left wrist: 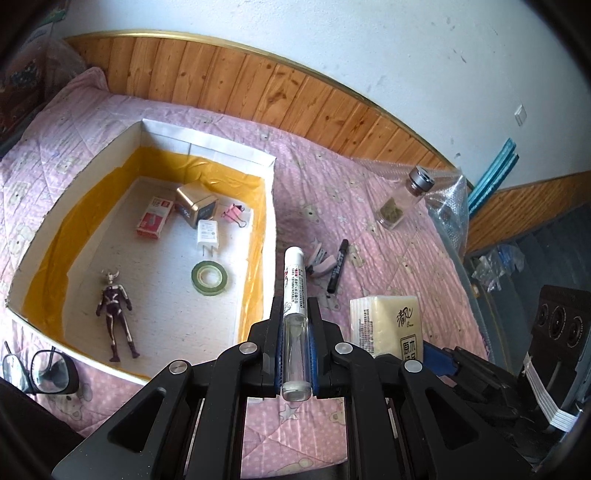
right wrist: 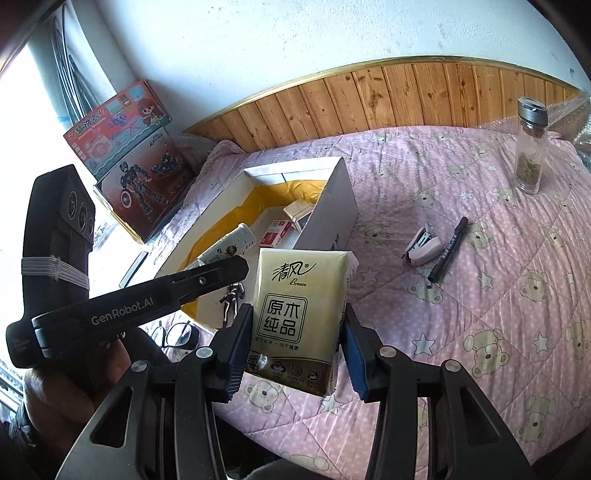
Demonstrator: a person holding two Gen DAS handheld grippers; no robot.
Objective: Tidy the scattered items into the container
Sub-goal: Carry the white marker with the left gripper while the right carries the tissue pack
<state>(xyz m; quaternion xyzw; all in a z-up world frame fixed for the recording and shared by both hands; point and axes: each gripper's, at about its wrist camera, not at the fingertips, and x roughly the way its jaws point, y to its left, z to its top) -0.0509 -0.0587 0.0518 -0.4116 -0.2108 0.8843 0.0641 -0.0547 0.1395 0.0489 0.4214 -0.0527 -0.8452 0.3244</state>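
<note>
A bedroom corner in daylight, seen over a quilted bed.

The bed (right wrist: pixel 480 229) wore a pink quilt (left wrist: pixel 229 133) printed with bears and stars. Behind it ran wood panelling (left wrist: pixel 258 85) capped by a gold trim (left wrist: pixel 332 79), under a white wall (right wrist: pixel 295 33) with scattered marks. A white switch (left wrist: pixel 520 115) sat on that wall, and blue strips (left wrist: pixel 493 173) leaned in the corner beside crumpled bubble wrap (left wrist: pixel 448 206). At the bed's far end stood two toy boxes (right wrist: pixel 136 162). Strong light came from a window (right wrist: pixel 33 122), with dark cables (right wrist: pixel 72 77) running up beside it.
</note>
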